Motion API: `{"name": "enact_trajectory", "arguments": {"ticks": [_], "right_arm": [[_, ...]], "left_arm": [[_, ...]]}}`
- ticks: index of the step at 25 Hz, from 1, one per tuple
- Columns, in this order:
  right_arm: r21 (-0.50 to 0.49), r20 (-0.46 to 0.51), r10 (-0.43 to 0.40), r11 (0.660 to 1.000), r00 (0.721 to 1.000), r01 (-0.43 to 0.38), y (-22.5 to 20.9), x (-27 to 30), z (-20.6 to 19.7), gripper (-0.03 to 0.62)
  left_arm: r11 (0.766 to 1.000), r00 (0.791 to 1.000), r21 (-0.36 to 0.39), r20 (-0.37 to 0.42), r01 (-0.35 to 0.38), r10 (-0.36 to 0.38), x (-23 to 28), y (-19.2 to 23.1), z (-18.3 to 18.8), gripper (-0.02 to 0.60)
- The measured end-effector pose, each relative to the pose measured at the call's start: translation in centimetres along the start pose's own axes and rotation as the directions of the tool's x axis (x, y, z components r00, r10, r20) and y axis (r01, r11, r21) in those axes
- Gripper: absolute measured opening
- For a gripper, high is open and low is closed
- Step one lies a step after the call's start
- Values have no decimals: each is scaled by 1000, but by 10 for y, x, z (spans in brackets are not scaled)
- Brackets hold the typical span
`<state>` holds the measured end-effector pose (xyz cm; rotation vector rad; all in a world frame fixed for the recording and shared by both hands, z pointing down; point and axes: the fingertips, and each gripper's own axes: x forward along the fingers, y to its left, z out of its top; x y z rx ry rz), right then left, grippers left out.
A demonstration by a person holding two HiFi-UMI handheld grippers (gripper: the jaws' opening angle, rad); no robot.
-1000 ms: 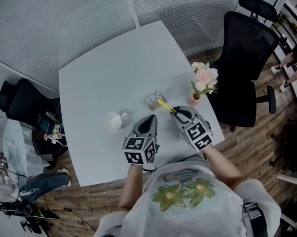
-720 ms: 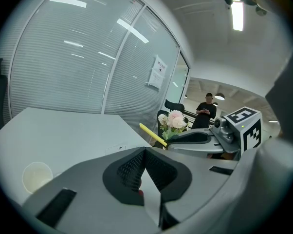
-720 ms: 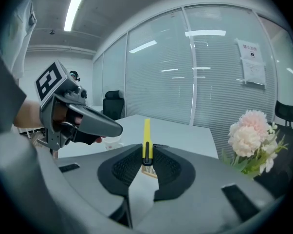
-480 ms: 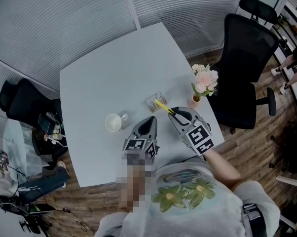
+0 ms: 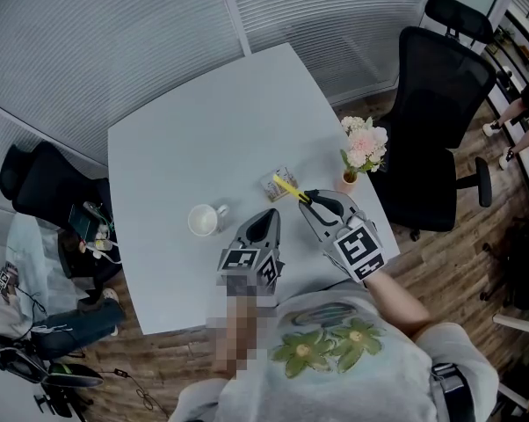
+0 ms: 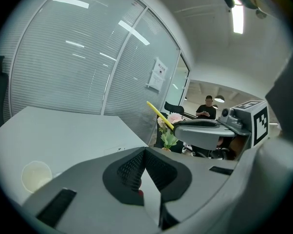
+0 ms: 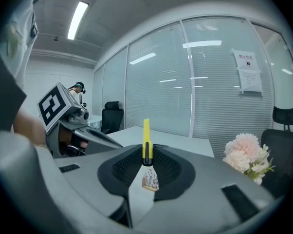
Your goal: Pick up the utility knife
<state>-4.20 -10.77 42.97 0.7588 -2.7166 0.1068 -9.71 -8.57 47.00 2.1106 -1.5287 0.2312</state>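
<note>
Yellow utility knife (image 5: 288, 188) is gripped at its near end by the right tool (image 5: 310, 199), its long axis pointing away over the tabletop (image 5: 203, 121) (its black slider (image 7: 144, 150) shows only in the right gripper view). The left tool (image 5: 266, 214) is closed and empty.

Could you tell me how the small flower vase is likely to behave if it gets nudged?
The flower vase looks top-heavy: a wide bouquet over a narrow base, so it would probably tip. It stands near the table edge, so it might fall off.
</note>
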Motion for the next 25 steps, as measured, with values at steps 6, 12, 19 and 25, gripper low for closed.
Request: {"name": "enact_trajectory", "arguments": {"ticks": [6,12,19,25], "right_arm": [[0,40,10,1000,999,-10,3,-4,18,66],[-11,79,18,1000,997,-17,7,-11,34,66],[-11,90,24,1000,996,-23,9,-11,40,66],[-16,89,24,1000,996,-23,10,-10,41,66]], "left_arm": [[1000,1000,4,-5,-6,6,1,3,1,2],[1000,1000,4,-2,-8,8,0,1,0,2],[1000,1000,0,-2,-6,6,0,1,1,2],[1000,1000,0,-4,-5,5,0,3,1,2]]}}
